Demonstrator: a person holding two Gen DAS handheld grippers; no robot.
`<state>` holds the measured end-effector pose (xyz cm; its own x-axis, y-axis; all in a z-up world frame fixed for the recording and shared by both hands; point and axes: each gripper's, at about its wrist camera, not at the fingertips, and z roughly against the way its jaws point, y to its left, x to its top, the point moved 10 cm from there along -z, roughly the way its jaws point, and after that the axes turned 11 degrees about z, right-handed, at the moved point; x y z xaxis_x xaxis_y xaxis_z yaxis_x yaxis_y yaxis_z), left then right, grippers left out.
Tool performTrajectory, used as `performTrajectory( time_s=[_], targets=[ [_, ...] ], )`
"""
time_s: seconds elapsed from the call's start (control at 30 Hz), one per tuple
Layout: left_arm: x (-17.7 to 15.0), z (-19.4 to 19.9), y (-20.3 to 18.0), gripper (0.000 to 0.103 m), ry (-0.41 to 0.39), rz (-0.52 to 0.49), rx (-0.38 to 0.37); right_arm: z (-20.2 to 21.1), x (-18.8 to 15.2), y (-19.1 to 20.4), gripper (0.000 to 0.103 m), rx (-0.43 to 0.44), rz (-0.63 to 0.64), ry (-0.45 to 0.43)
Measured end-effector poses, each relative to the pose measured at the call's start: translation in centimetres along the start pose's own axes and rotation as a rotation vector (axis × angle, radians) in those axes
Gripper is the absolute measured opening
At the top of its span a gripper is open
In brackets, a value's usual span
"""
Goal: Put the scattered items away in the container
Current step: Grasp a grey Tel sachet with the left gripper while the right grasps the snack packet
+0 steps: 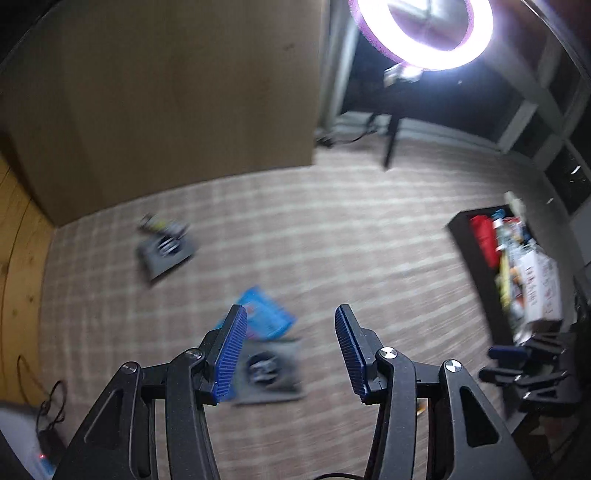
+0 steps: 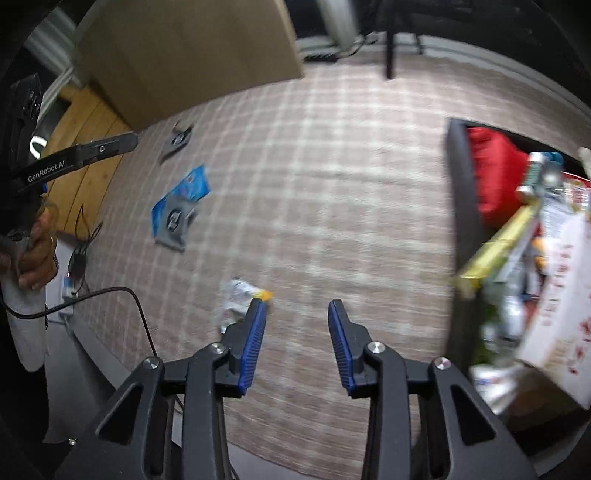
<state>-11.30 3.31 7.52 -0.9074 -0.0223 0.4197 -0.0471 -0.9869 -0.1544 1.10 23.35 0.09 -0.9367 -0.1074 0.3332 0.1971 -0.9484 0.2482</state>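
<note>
My left gripper (image 1: pixel 291 328) is open and empty above the checked rug. Just beyond its left finger lie a blue packet (image 1: pixel 267 314) and a grey card with a round part (image 1: pixel 269 369). A second grey card (image 1: pixel 166 251) lies farther off to the left. The black container (image 1: pixel 476 273), full of mixed items, stands at the right. My right gripper (image 2: pixel 297 321) is open and empty. A crumpled white wrapper (image 2: pixel 238 299) lies by its left finger. The container (image 2: pixel 460 206) is at its right, the blue packet (image 2: pixel 192 188) and grey card (image 2: pixel 173 221) far left.
A large cardboard box (image 1: pixel 166 103) stands at the back left, with wooden floor (image 1: pixel 18 258) beside the rug. A ring light (image 1: pixel 421 33) on a stand is at the back. Cables and a power strip (image 2: pixel 74 273) lie at the left rug edge.
</note>
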Motion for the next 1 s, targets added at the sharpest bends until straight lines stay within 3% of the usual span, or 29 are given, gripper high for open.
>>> performTrajectory(
  time_s=[0.13,0.33,0.53,0.7,0.83,0.97,1.0],
  targets=[
    [-2.2,-2.1,2.9,0.053,0.076,0.013,0.024,-2.6,-0.5,1.5,0.038,0.007,-0.011,0.049],
    [-5.3,-6.4,3.2,0.057,0.158,-0.033,0.051,-5.6,-1.6,2.5,0.039,-0.001,-0.068,0.114],
    [-6.6,-9.1,3.8,0.057,0.201,-0.015,0.064,-7.2,-1.7,3.0,0.039,-0.004,-0.125,0.134],
    [-7.4,-10.1,2.3,0.058,0.219,-0.033,0.047,-8.4,-1.6,3.6,0.043,-0.020,-0.149,0.148],
    [-7.8,-10.6,1.3,0.066,0.211,-0.063,0.066,-9.3,-1.4,4.2,0.043,-0.030,-0.161,0.157],
    [-8.4,-10.7,0.8,0.064,0.185,-0.095,0.083,-10.0,-0.9,4.8,0.044,-0.067,-0.148,0.166],
    [-8.5,-10.5,0.7,0.059,0.174,-0.096,0.078,-10.1,-0.7,4.9,0.044,-0.079,-0.142,0.165]
  ],
)
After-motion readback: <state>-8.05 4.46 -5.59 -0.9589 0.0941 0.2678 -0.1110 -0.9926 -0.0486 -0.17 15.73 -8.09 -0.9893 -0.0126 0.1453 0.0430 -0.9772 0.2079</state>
